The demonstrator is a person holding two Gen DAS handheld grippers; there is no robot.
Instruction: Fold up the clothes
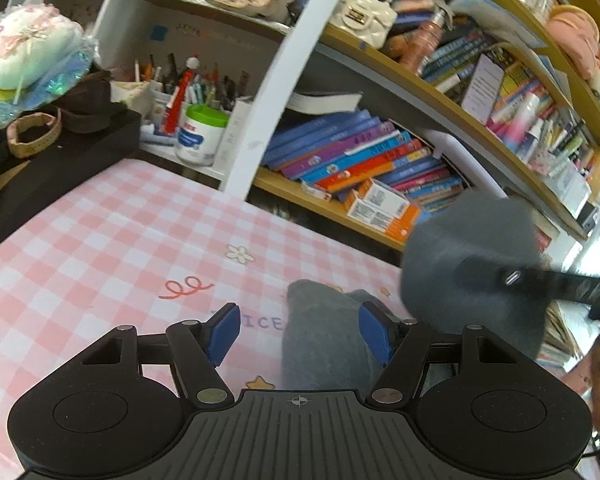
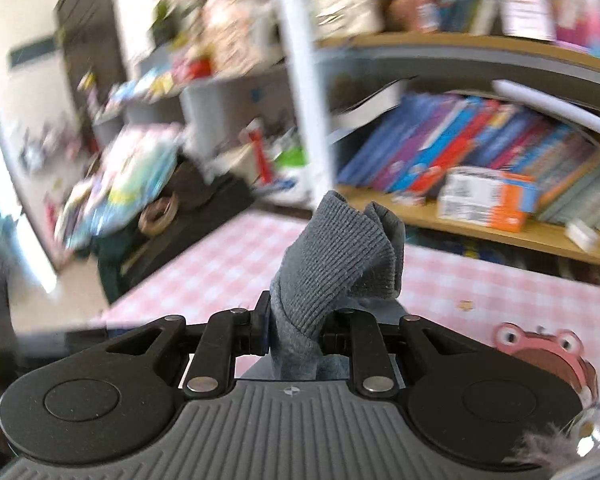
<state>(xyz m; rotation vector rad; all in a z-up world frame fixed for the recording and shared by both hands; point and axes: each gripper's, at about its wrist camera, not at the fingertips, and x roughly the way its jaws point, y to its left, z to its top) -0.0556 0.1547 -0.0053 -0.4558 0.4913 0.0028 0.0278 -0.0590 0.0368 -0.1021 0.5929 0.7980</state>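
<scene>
Although the grey knit garment (image 2: 336, 256) is pinched tight between the closed jaws of the right gripper (image 2: 294, 334), I'd say the folding has hardly begun: what shows is a bunched, twisted wad of ribbed cloth sticking up above the fingers, with no flat panel or crease to be seen. The left gripper (image 1: 300, 334) stands with its blue pads (image 1: 224, 330) apart, gripping nothing, though a hanging part of the same grey cloth (image 1: 324, 336) lies between them over the pink checked tablecloth (image 1: 112, 248). Spreading the piece out and folding it all look still to do. The table's far edge runs close to a crowded bookshelf (image 1: 364, 156) with an orange-and-white box (image 1: 384, 208); a pen holder (image 1: 196, 92), a green-lidded jar (image 1: 201, 134) and a black box (image 1: 52, 176) crowd the left side. A pink frog figure (image 2: 544, 356) sits near the right gripper. The right view is blurred.
</scene>
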